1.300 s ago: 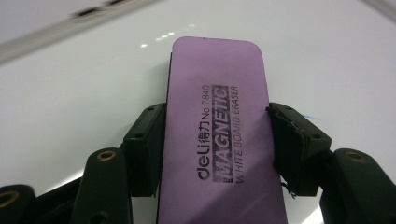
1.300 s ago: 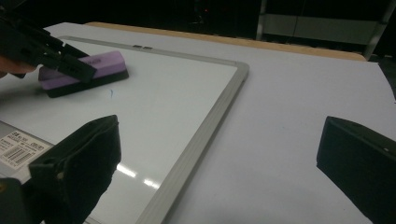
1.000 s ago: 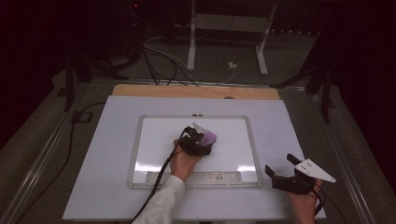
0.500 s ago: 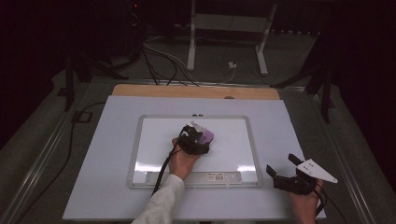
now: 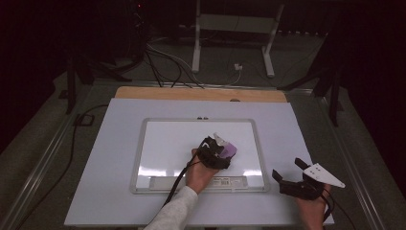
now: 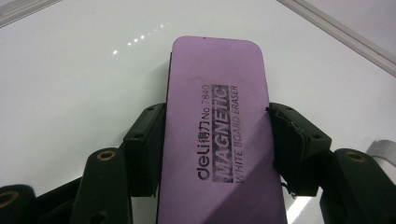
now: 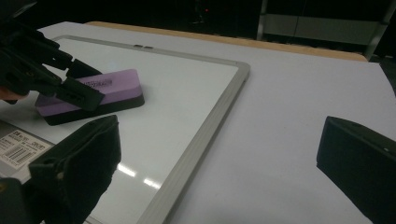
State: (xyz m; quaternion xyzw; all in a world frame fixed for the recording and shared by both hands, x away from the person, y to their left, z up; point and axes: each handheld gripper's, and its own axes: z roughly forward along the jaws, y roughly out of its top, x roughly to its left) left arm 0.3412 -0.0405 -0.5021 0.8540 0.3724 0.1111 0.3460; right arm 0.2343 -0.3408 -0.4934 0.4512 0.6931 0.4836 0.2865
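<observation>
Left gripper is clamped on the purple eraser, flat on the whiteboard mid-frame. Right gripper sits lower right, jaws wide apart, holding nothing.

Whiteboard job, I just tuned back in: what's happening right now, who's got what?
A person is working at the whiteboard lying flat on the table. The left gripper is shut on the purple eraser, one jaw on each long side, and the eraser's dark underside rests on the board's surface. The right gripper is open with nothing between its jaws and sits off the board, over the table near the board's right front corner. The visible part of the board looks clean.
</observation>
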